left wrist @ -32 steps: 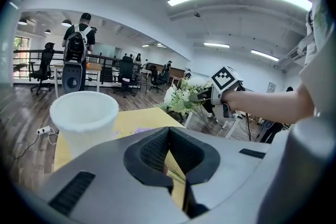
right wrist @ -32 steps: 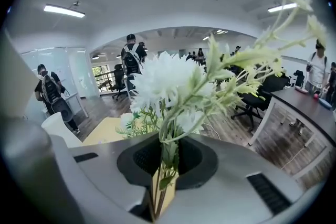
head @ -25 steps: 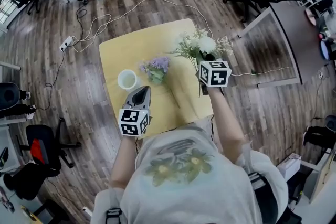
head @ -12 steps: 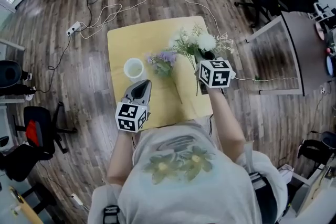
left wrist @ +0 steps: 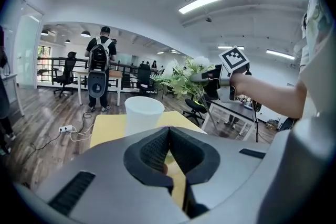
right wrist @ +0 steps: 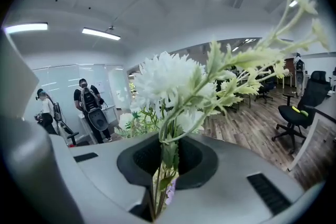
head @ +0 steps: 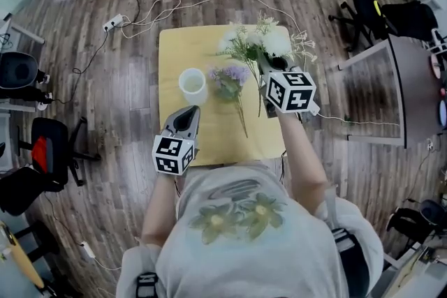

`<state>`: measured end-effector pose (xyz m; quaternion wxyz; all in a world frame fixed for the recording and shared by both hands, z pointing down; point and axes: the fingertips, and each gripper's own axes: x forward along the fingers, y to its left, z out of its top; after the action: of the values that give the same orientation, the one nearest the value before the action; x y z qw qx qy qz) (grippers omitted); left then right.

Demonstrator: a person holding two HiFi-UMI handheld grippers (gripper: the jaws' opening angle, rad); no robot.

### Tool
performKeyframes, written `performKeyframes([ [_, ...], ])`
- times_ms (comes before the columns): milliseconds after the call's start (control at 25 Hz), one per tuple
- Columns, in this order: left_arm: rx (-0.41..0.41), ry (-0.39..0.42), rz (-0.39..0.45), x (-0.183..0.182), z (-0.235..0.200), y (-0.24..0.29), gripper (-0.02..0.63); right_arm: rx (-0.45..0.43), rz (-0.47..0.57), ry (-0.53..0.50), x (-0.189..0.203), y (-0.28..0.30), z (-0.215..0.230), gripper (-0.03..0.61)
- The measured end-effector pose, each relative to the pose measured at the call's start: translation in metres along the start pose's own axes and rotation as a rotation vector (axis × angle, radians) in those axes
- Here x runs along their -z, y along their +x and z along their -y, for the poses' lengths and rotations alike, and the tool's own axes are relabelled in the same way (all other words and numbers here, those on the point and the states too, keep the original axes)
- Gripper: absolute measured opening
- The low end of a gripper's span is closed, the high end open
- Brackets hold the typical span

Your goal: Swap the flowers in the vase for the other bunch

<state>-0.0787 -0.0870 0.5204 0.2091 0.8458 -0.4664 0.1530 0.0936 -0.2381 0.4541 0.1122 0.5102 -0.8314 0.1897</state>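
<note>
A white vase point(head: 193, 84) stands empty on the left of the yellow table point(head: 178, 45); in the left gripper view the vase point(left wrist: 143, 113) rises just past the jaws. A purple bunch point(head: 230, 77) lies flat on the table beside it. My right gripper point(head: 271, 68) is shut on the stems of the white bunch point(head: 257, 44) and holds it above the table's right side. The stems run between the jaws of the right gripper point(right wrist: 167, 165), with the white blooms point(right wrist: 168, 78) ahead. My left gripper point(head: 187, 114) is shut and empty, near the front edge; the left gripper point(left wrist: 169, 134) points at the vase.
A cable and power strip point(head: 115, 23) lie on the wooden floor beyond the table. A desk point(head: 412, 80) and office chairs point(head: 380, 7) stand to the right, and more chairs point(head: 31, 164) to the left. A person with a backpack point(left wrist: 100, 68) stands in the background.
My right gripper has risen with the white bunch and moved further over the table. My left gripper has edged forward toward the vase, still shut.
</note>
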Motion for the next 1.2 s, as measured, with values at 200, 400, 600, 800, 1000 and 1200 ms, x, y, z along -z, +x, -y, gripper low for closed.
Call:
performKeyframes([
  [200, -0.03, -0.009, 0.011, 0.0, -0.008, -0.011, 0.018, -0.055, 0.051, -0.017, -0.027, 0.007, -0.027, 0.06],
  [400, -0.049, -0.017, 0.021, -0.002, -0.01, -0.017, 0.018, -0.114, 0.111, -0.046, -0.058, 0.009, -0.054, 0.06],
  [600, -0.059, -0.029, 0.027, 0.0, -0.021, -0.024, 0.017, -0.183, 0.178, -0.071, -0.089, 0.016, -0.093, 0.06],
  [800, -0.066, -0.031, 0.032, 0.002, -0.007, -0.022, 0.018, -0.248, 0.243, -0.08, -0.11, 0.008, -0.115, 0.06],
  [1000, -0.081, -0.039, 0.044, 0.001, -0.012, -0.029, 0.018, -0.301, 0.281, -0.089, -0.127, 0.013, -0.145, 0.06],
  [1200, -0.109, -0.053, 0.05, 0.005, -0.02, -0.038, 0.018, -0.346, 0.32, -0.089, -0.14, 0.015, -0.168, 0.06],
])
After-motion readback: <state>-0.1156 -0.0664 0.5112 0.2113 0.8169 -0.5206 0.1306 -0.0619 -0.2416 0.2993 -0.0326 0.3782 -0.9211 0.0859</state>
